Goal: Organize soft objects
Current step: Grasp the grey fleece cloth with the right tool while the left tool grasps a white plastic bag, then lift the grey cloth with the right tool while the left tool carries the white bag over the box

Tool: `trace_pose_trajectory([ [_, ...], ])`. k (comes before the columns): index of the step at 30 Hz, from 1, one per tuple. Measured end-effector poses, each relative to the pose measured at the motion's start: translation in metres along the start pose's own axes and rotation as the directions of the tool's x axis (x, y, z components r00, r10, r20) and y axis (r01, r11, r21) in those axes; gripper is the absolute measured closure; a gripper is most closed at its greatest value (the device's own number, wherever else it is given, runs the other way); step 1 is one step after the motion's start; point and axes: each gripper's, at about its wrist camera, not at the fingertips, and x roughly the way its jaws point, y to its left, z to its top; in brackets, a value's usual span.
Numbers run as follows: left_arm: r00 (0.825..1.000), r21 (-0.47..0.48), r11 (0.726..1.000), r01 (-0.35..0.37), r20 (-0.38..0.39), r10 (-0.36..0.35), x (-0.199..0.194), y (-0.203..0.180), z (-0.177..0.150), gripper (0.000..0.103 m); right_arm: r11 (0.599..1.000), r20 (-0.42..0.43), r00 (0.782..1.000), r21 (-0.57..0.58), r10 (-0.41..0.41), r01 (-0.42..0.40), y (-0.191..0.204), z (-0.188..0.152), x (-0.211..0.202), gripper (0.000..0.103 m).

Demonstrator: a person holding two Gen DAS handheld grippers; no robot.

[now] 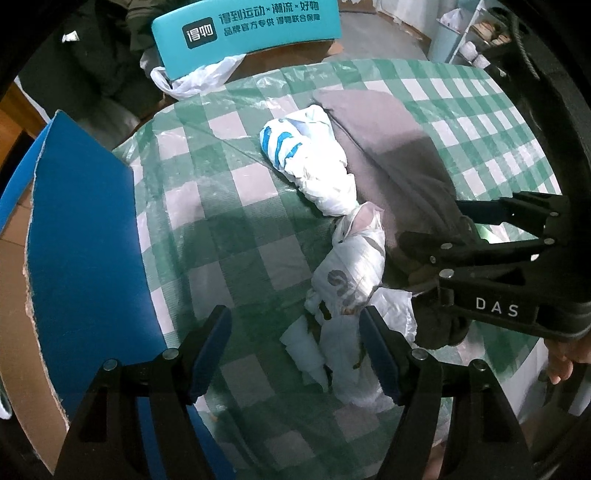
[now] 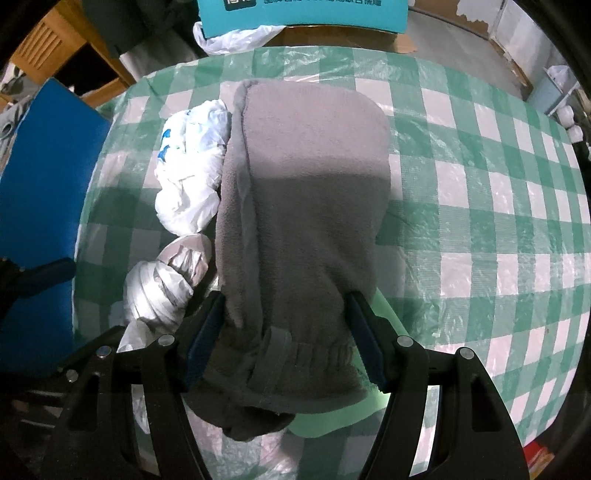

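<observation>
A folded grey fleece garment [image 2: 306, 206] lies lengthwise on the green-and-white checked table [image 2: 498, 206]; it also shows in the left wrist view [image 1: 391, 147]. My right gripper [image 2: 286, 325] is open, its fingers on either side of the garment's elastic waistband end. It shows from the side in the left wrist view [image 1: 436, 243]. A knotted white plastic bag with blue print [image 1: 306, 155] lies left of the garment, also visible in the right wrist view [image 2: 192, 162]. A second twisted white bag [image 1: 351, 273] lies nearer. My left gripper [image 1: 295, 332] is open and empty above crumpled white plastic [image 1: 343, 354].
A blue cardboard box flap [image 1: 85, 229] stands at the table's left edge. A teal box with white lettering [image 1: 247, 29] and a loose white plastic bag [image 1: 195, 77] sit beyond the far edge. White shelving [image 1: 472, 40] stands at the far right.
</observation>
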Motion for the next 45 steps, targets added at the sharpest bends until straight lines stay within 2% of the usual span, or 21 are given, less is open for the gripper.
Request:
trace_pose_trajectory([
  [4,1.0,-0.016,1.0,0.017,-0.003,-0.017,0.001,-0.001,0.003,0.025,1.0,0.022,1.0,-0.02,-0.001,0.001,-0.005,-0.005,-0.004,0.059],
  [7,0.999,-0.028,0.999,0.047,-0.014,-0.047,0.004,-0.002,0.006,0.025,1.0,0.046,0.999,-0.029,-0.003,0.004,-0.008,-0.008,-0.01,0.079],
  [9,0.998,-0.032,0.998,0.055,-0.019,-0.056,0.005,-0.004,0.008,0.025,0.999,0.059,0.998,-0.033,-0.005,0.006,-0.009,-0.007,-0.017,0.082],
  [25,0.992,-0.044,0.993,0.112,-0.048,-0.114,0.022,-0.026,0.019,0.025,1.0,0.147,0.989,-0.018,0.006,-0.003,-0.006,-0.003,-0.052,0.083],
  [27,0.991,-0.048,0.991,0.122,-0.041,-0.124,0.024,-0.026,0.019,0.032,1.0,0.149,0.989,-0.015,0.006,-0.004,-0.009,-0.005,-0.056,0.083],
  [28,0.991,-0.052,0.99,0.128,-0.039,-0.13,0.024,-0.025,0.019,0.046,1.0,0.151,0.989,-0.014,0.005,-0.003,-0.01,-0.006,-0.058,0.083],
  [29,0.989,-0.058,0.988,0.14,-0.041,-0.143,0.025,-0.024,0.019,0.055,1.0,0.152,0.988,-0.013,0.005,-0.003,-0.011,-0.006,-0.059,0.083],
  [40,0.978,-0.087,0.975,0.207,0.026,-0.205,-0.001,-0.018,0.021,0.064,1.0,0.187,0.982,-0.009,0.016,-0.014,-0.013,-0.008,-0.077,0.083],
  [43,0.973,-0.094,0.969,0.23,0.032,-0.228,-0.008,-0.017,0.021,0.075,1.0,0.197,0.98,-0.01,0.018,-0.017,-0.012,-0.009,-0.083,0.083],
  [45,0.97,-0.1,0.965,0.243,0.033,-0.241,-0.012,-0.015,0.022,0.076,1.0,0.203,0.979,-0.01,0.02,-0.018,-0.011,-0.01,-0.086,0.083],
])
